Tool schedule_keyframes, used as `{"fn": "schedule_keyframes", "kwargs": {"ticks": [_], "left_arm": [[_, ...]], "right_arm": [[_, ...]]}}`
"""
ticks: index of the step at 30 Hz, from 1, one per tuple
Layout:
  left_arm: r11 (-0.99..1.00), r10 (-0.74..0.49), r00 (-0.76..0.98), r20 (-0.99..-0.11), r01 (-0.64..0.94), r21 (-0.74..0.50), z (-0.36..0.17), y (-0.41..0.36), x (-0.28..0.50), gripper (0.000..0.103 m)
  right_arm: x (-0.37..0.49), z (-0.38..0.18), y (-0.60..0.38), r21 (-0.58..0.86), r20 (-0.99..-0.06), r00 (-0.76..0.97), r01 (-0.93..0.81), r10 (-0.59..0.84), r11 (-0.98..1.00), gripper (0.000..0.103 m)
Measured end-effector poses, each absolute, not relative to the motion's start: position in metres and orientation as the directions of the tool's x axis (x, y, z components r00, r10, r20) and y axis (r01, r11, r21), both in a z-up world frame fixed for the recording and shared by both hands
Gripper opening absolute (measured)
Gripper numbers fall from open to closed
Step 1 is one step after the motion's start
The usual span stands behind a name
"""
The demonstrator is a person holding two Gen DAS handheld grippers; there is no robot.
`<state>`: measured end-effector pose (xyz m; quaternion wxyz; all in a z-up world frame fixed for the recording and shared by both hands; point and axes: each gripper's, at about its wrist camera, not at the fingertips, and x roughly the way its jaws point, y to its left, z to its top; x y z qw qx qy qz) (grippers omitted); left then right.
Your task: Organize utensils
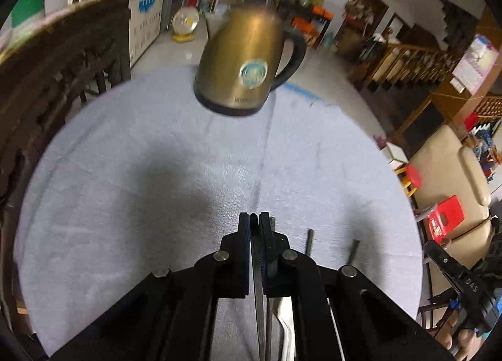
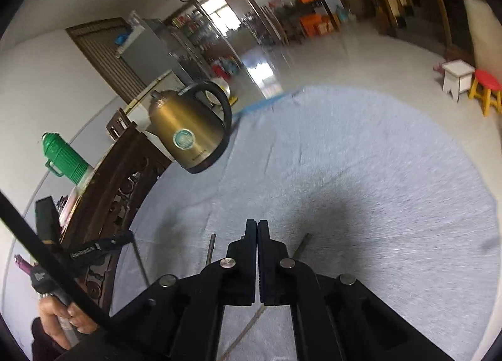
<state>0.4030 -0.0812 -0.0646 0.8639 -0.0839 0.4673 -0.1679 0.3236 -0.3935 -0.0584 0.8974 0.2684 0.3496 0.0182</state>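
My left gripper [image 1: 254, 220] is shut on a thin flat metal utensil [image 1: 259, 298] that runs down between the jaws, its end hidden under the gripper. More utensil handles lie on the grey cloth [image 1: 141, 204] beside it: a dark handle [image 1: 310, 241], another handle [image 1: 354, 251] further right, and a shiny piece [image 1: 287, 323] under the gripper. My right gripper [image 2: 257, 226] is shut and holds nothing. Two handle ends [image 2: 210, 249] [image 2: 301, 248] poke out on either side of it, and a thin rod [image 2: 244, 332] lies under it.
A brass-coloured kettle [image 1: 248, 63] with a black handle stands at the far side of the round table; it also shows in the right wrist view [image 2: 188, 135]. A dark carved wooden chair [image 1: 56, 78] stands at the left. A green flask [image 2: 64, 157] sits beyond it.
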Motion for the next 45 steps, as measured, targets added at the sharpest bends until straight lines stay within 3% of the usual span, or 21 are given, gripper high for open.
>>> {"fn": "schedule_keyframes", "kwargs": {"ticks": [6,7,8,9,15,19,23,26,32,45], "left_arm": [[0.926,-0.378,0.552,-0.743,0.235,-0.296,-0.044,-0.070,0.384,0.005],[0.925,-0.379,0.556,-0.740,0.237,-0.297,-0.044,-0.068,0.383,0.005],[0.924,-0.382,0.562,-0.734,0.240,-0.298,-0.043,-0.066,0.381,0.005],[0.923,-0.385,0.566,-0.729,0.244,-0.298,-0.043,-0.066,0.380,0.005],[0.912,-0.410,0.578,-0.705,0.287,-0.294,-0.035,-0.062,0.371,0.005],[0.903,-0.426,0.600,-0.677,0.333,-0.273,-0.029,-0.059,0.358,0.005],[0.890,-0.451,0.620,-0.642,0.369,-0.269,-0.024,-0.057,0.345,0.005],[0.884,-0.462,0.639,-0.615,0.386,-0.263,-0.018,-0.055,0.334,0.005],[0.880,-0.471,0.669,-0.575,0.401,-0.254,-0.004,-0.049,0.314,0.005],[0.901,-0.431,0.779,-0.456,0.347,-0.259,0.047,-0.019,0.272,0.005]], "right_arm": [[0.328,-0.074,-0.403,0.504,-0.718,0.650,0.241,0.247,0.830,0.006],[0.335,-0.085,-0.406,0.515,-0.742,0.615,0.270,0.265,0.814,0.010],[0.344,-0.096,-0.408,0.528,-0.757,0.587,0.289,0.288,0.799,0.023],[0.353,-0.107,-0.408,0.527,-0.773,0.558,0.302,0.301,0.794,0.029],[0.412,-0.149,-0.390,0.403,-0.877,0.417,0.366,0.240,0.839,0.029],[0.442,-0.163,-0.380,0.239,-0.947,0.299,0.407,0.119,0.882,0.030],[0.456,-0.163,-0.368,0.087,-0.966,0.258,0.375,-0.014,0.923,0.013],[0.454,-0.162,-0.359,0.048,-0.958,0.283,0.336,-0.053,0.941,0.011],[0.417,-0.138,-0.378,0.194,-0.892,0.453,0.350,0.015,0.916,0.010],[0.281,-0.014,-0.390,0.302,-0.549,0.835,0.246,-0.043,0.921,0.007]]}}
